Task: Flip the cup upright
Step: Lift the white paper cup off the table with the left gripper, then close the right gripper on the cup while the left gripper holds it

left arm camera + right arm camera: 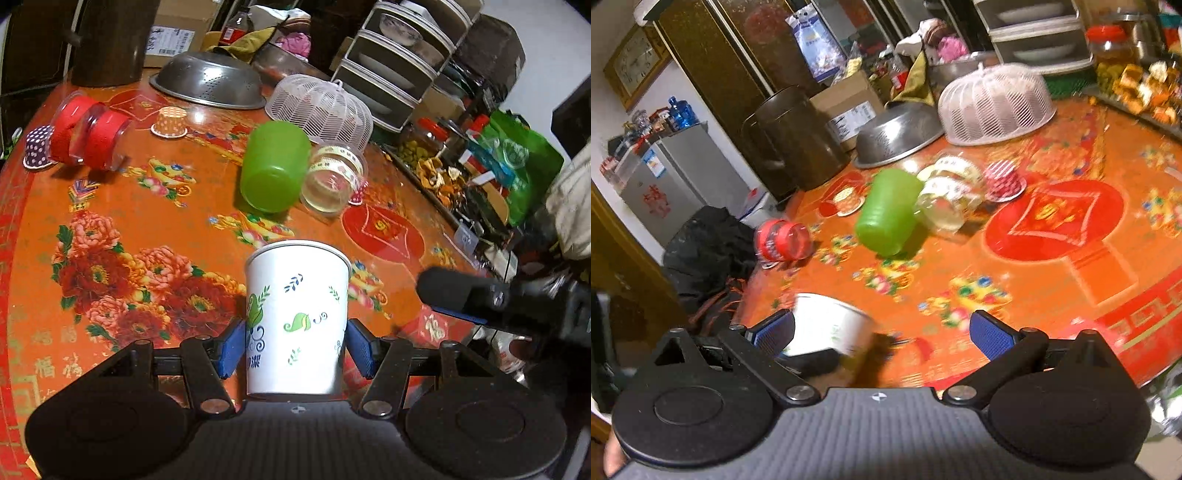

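1. Where the orange flowered worktop [122,206] shows, the left hand-held gripper [295,349] clamps a white paper cup [297,317], mouth up.
2. A green cup [273,170] lies tipped beyond.
3. The right hand-held gripper [882,332] gapes, holding nothing; a fridge [672,181] stands behind.

Two wrist cameras look forward and down, close over a floral tabletop [122,206]; both views share the green cup [275,170] and mesh food cover [995,107].
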`<state>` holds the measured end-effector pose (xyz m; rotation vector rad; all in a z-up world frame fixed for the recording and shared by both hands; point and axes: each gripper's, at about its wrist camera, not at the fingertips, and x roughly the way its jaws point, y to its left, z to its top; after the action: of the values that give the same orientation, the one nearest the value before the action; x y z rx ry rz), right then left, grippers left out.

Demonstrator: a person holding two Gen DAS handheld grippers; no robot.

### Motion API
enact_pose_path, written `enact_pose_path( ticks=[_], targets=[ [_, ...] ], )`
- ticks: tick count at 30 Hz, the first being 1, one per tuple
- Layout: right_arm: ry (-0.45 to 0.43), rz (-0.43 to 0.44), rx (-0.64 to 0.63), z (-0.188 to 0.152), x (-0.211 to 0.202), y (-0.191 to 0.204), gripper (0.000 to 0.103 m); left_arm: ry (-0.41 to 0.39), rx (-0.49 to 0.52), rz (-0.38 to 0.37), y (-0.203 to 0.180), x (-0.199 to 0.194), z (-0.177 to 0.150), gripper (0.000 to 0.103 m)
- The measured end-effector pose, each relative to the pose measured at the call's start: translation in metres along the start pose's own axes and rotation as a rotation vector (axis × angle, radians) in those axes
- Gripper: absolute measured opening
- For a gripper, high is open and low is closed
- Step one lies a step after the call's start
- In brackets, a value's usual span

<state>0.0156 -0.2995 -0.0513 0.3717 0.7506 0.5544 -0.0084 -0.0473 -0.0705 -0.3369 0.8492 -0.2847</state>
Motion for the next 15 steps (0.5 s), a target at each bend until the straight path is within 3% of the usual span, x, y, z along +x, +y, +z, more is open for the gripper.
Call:
enact_pose_path(
  ticks=[4,15],
  targets=[
    [0.111,0.095,0.111,0.004,0.019,0.0,0.102,-0.012,0.023,0.019,-0.004,-0.001,-0.003,0.062],
    [0.28,0.021,0.135,0.009,0.055,0.02,0.086,-0.013,0.02,-0.001,-0.005,-0.002,-0.008,0.062]
  ],
)
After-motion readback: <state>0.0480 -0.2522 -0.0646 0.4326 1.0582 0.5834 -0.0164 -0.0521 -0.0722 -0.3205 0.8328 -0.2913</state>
